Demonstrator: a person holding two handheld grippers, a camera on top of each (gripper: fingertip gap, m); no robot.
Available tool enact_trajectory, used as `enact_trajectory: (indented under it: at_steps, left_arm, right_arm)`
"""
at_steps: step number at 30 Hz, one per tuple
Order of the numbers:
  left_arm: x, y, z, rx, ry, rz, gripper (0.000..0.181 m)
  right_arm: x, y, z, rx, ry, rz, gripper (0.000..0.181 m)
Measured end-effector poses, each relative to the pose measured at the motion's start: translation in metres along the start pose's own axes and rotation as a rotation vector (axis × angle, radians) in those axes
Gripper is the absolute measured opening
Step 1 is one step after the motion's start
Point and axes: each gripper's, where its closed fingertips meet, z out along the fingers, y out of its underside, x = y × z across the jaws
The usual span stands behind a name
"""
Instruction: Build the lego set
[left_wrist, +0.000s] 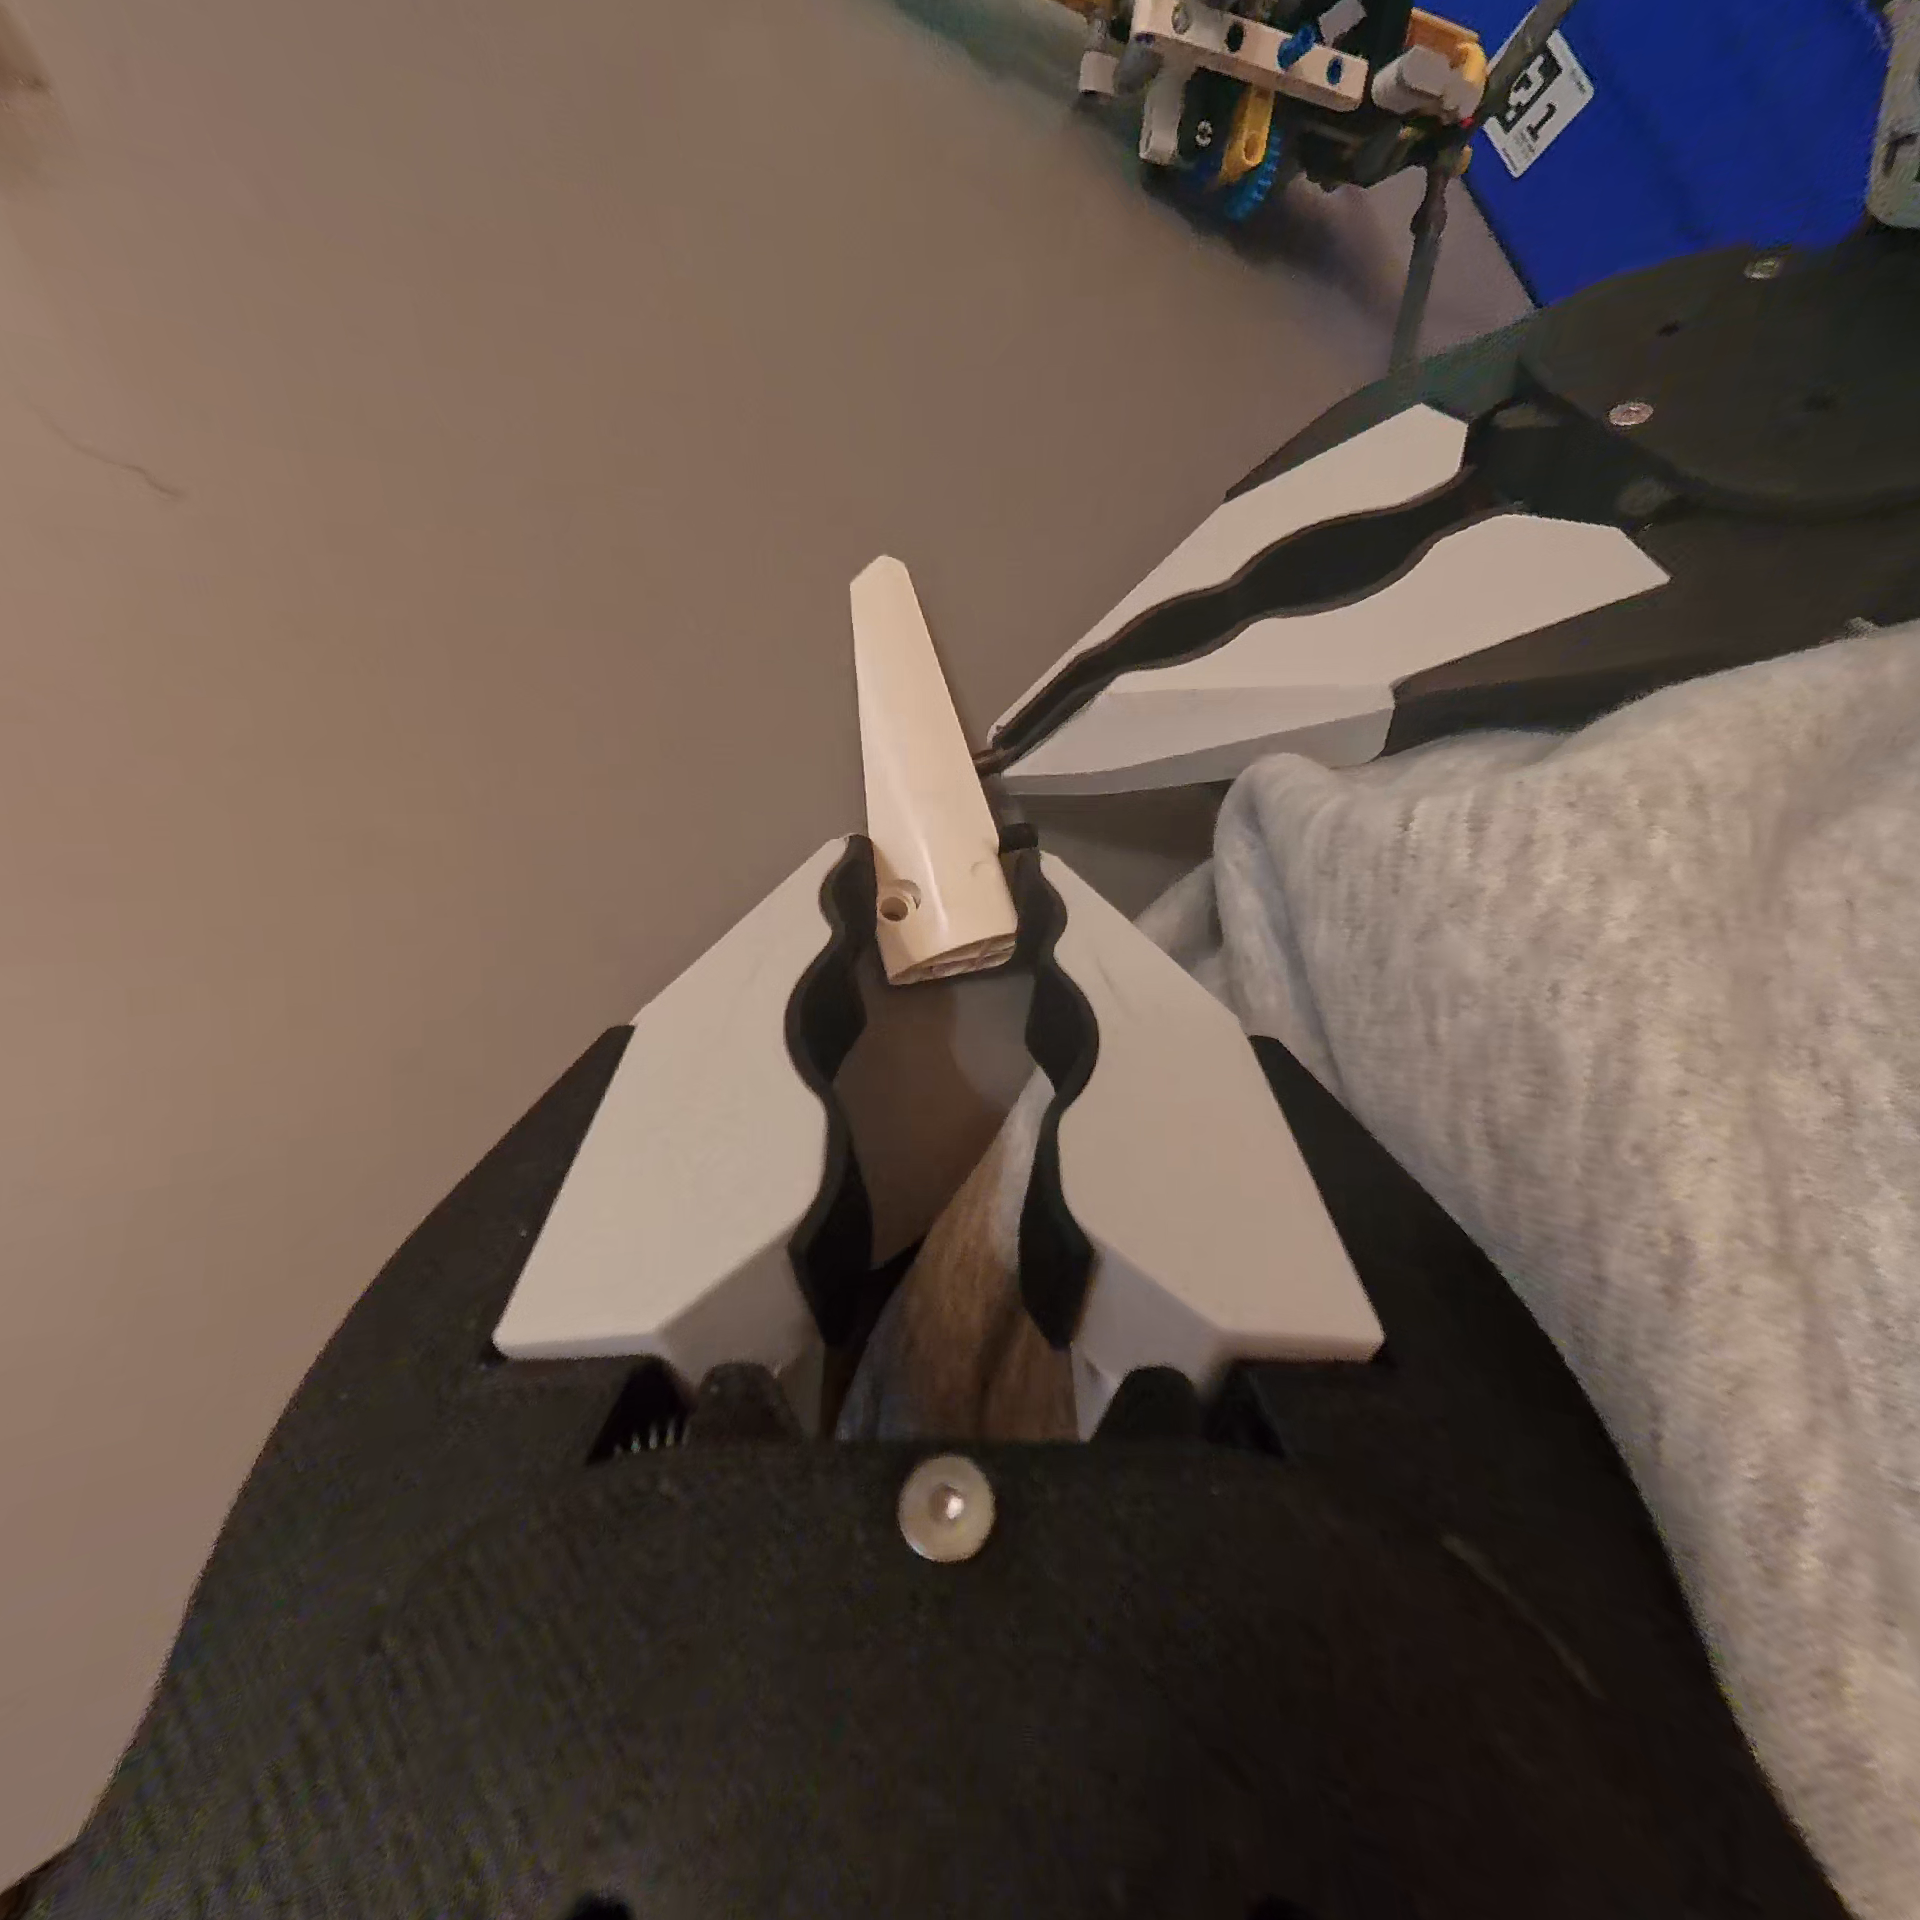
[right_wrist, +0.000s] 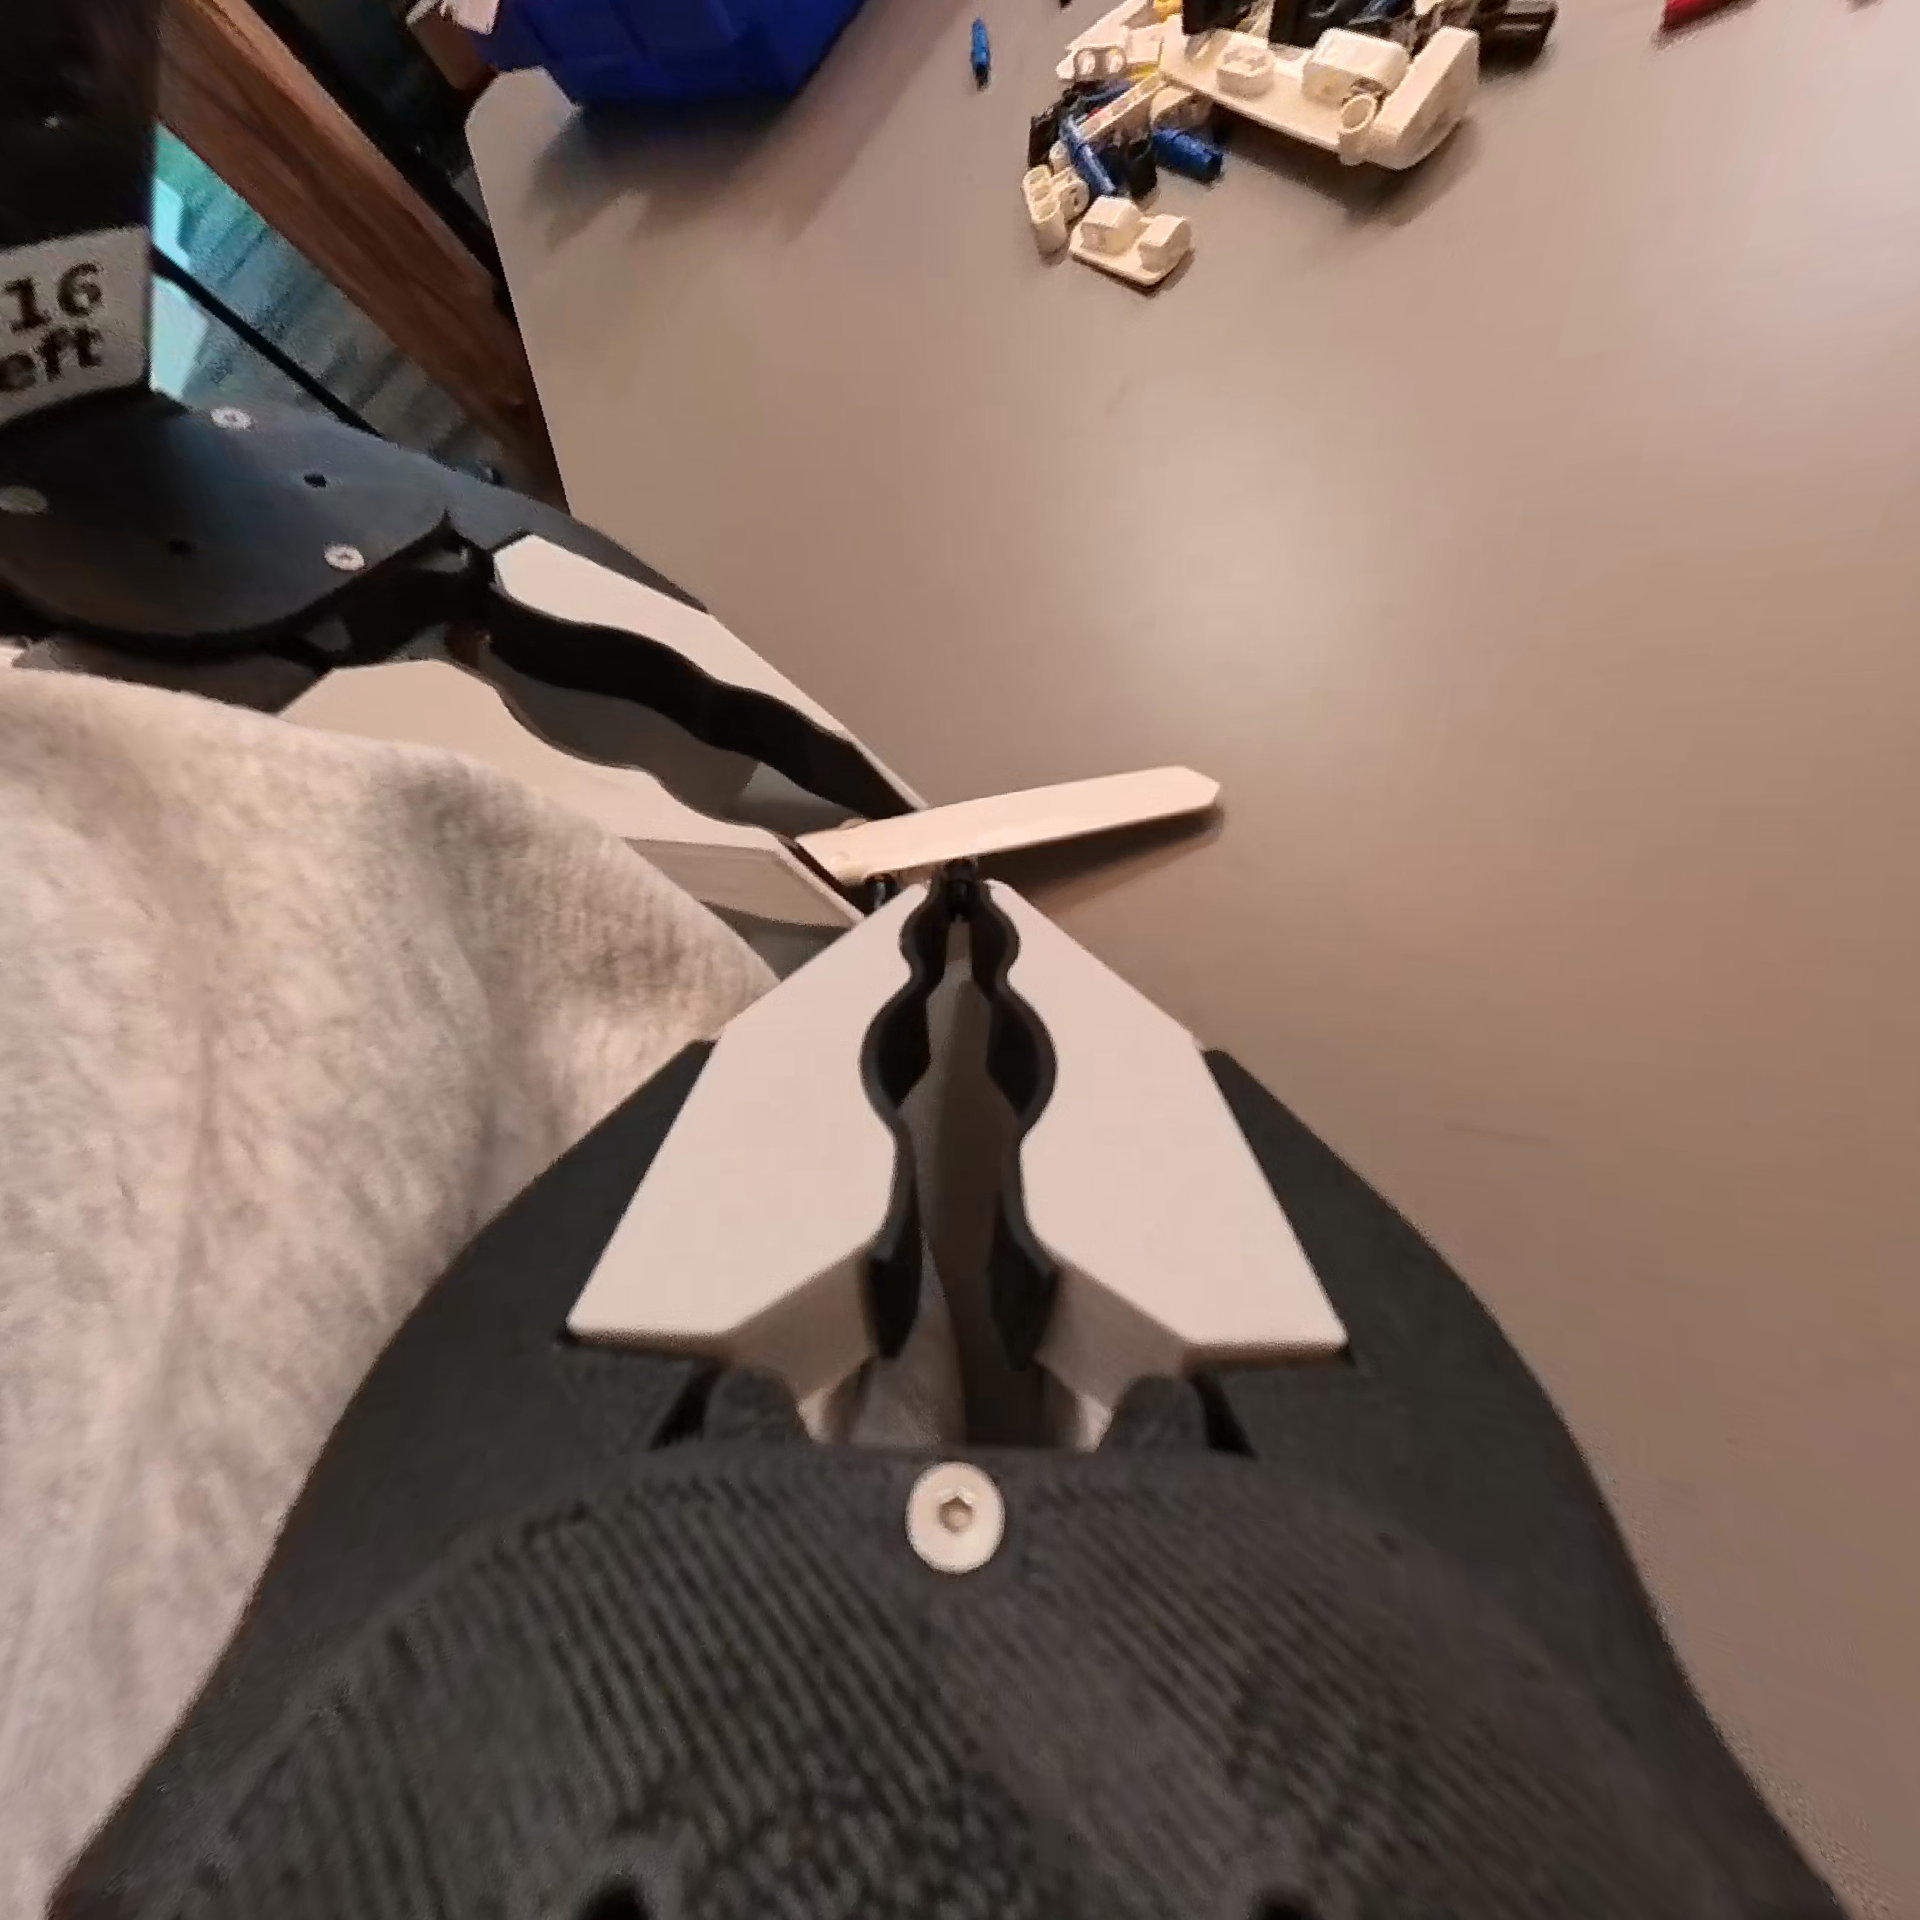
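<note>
My left gripper (left_wrist: 940, 868) is shut on the wide end of a long white tapered Lego blade (left_wrist: 914, 748), which points up and away over the grey table. My right gripper (left_wrist: 997, 753) comes in from the right, shut on a small black pin (left_wrist: 1013, 821) at the blade's side. In the right wrist view the right gripper (right_wrist: 961, 888) pinches that black pin (right_wrist: 961, 883) right under the blade (right_wrist: 1023, 821), and the left gripper (right_wrist: 862, 842) holds the blade's left end. A partly built Lego model (left_wrist: 1288, 94) stands far back.
A pile of loose white, black and blue Lego parts (right_wrist: 1247, 114) lies on the grey table (right_wrist: 1351, 623) far ahead. A blue bin (left_wrist: 1683, 156) stands at the back. A grey sleeve (left_wrist: 1558, 1039) lies beside the grippers. The table's wooden edge (right_wrist: 343, 208) is at the left. Only a small space, under 4 cm, lies between the two pairs of fingers.
</note>
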Motion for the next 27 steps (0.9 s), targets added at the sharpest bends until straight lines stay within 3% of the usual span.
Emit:
enact_trajectory:
  at_steps: [5,15,18,22,27]
  left_arm:
    - [-0.0007,-0.0015,-0.0001,0.003,0.017,-0.03,0.031]
    - [-0.0019,-0.0014,-0.0001,-0.009,0.015,-0.031,0.03]
    - [-0.0021,-0.002,-0.0002,-0.011,0.02,-0.035,0.032]
    - [-0.0024,-0.0019,-0.0001,-0.016,0.016,-0.021,0.033]
    - [0.0027,-0.0022,0.0011,-0.02,0.061,-0.028,0.03]
  right_arm:
    - [0.0005,-0.0029,0.0007,0.015,-0.022,0.053,0.003]
    - [0.0,-0.004,0.0015,-0.013,0.093,-0.312,0.003]
    - [0.0007,-0.0049,0.0029,-0.016,0.103,-0.339,0.004]
    - [0.0011,-0.0036,0.0035,-0.029,0.065,-0.282,0.004]
    - [-0.0009,-0.0083,0.0032,-0.015,-0.129,0.022,0.002]
